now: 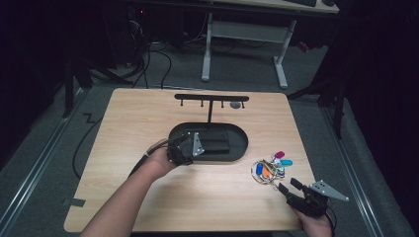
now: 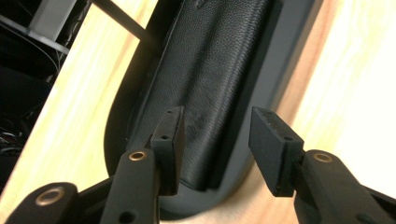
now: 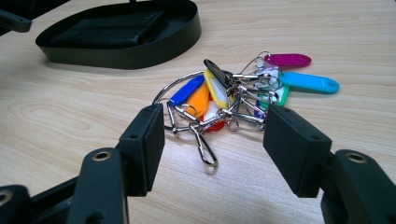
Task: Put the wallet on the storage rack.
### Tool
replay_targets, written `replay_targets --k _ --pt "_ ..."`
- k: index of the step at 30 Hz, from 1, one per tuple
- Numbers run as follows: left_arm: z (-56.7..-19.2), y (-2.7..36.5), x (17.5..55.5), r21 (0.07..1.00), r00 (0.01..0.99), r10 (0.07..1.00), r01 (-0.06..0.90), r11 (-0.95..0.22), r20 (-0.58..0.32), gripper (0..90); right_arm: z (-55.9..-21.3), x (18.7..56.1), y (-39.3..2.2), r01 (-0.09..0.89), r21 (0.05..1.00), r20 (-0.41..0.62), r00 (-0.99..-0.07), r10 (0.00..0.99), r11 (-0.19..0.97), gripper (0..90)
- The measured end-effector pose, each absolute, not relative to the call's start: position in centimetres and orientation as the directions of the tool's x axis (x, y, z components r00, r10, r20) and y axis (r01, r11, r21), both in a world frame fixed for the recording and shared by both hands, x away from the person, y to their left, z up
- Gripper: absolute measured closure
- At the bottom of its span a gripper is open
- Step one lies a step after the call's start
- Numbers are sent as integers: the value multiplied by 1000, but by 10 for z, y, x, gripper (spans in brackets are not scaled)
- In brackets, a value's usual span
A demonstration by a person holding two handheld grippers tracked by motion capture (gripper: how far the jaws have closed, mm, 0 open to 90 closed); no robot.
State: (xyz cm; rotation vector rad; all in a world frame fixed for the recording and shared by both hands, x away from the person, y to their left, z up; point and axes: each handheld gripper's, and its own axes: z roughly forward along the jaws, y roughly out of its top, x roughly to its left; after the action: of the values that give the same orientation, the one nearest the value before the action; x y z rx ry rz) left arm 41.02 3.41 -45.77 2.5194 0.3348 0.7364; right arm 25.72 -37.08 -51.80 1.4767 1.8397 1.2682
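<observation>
A black wallet (image 1: 213, 140) (image 2: 210, 70) lies flat inside a black oval tray (image 1: 242, 143) (image 2: 116, 140) at the middle of the wooden table. My left gripper (image 1: 187, 146) (image 2: 217, 135) hovers over the tray's near left end, its jaws apart and nothing pressed between them. A bunch of keys with several coloured plastic tags (image 1: 271, 167) (image 3: 229, 93) rests on the table to the right of the tray. My right gripper (image 1: 289, 186) (image 3: 215, 135) stands open just short of the bunch, pointing at it. The tray (image 3: 126, 53) and wallet (image 3: 107, 28) lie beyond the keys.
A black T-shaped hook rack (image 1: 211, 98) rises from behind the tray, with a small grey thing (image 1: 236, 104) at its right end. The table's right edge (image 1: 309, 163) runs close to the keys. A white desk frame (image 1: 244, 34) and cables are on the floor beyond.
</observation>
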Motion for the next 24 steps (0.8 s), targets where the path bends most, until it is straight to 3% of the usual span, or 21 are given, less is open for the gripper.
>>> replay_targets --k 24 --pt "-507 104 347 676 806 527 231 -700 269 533 -521 260 -363 520 853 168 -347 923 40 391"
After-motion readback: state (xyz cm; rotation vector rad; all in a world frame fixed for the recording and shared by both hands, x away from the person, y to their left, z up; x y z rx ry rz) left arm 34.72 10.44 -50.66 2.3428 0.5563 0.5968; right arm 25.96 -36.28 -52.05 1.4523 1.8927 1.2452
